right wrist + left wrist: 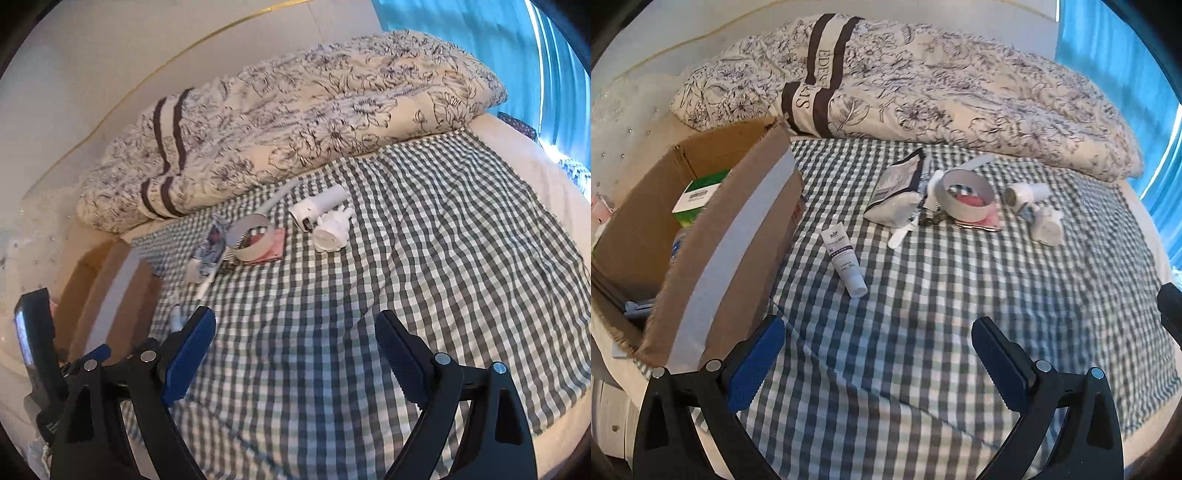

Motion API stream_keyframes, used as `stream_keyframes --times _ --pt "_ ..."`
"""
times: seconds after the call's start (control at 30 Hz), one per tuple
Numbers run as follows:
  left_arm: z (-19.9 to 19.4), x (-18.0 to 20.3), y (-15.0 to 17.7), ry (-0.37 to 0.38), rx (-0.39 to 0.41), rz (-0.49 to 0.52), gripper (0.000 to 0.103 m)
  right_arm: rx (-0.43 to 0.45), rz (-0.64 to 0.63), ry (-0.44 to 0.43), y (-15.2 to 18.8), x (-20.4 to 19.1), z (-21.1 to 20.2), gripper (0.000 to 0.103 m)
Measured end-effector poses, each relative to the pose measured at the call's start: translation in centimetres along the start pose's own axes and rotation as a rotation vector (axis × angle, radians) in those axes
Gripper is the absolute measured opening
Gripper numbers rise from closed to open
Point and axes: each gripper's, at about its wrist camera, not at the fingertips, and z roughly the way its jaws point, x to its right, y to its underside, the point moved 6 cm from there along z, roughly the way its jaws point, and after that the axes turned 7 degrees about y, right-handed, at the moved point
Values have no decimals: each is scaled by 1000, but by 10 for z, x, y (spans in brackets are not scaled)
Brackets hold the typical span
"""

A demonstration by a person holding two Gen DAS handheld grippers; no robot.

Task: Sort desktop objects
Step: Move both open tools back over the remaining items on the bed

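White tube [845,259] reads "BOP"; duvet [923,85] "EDEN".

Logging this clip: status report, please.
Both grippers, left and right, open, empty. Tube loose on checked cloth beside cardboard box. Nothing blocking.

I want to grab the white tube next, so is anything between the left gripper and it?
Nothing visible is. Only bare checked cloth lies between the open left gripper and the white tube, which lies apart from the cardboard box.
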Motion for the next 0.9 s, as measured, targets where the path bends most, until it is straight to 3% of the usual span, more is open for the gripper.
stream_keyframes --times 0.13,0.57,0.7,0.9 --pt "30 -8 -4 13 -37 -24 103 -30 -20 34 -6 -2 32 89" --pt "127 -35 -14 -76 -115 -107 103 -98 -22 112 -33 13 125 89" --pt "144 -45 -20 -61 -120 -168 103 -96 -24 133 -48 14 145 89" --pt "154 -49 -25 -54 -111 -178 103 -101 -38 180 -64 8 176 89"
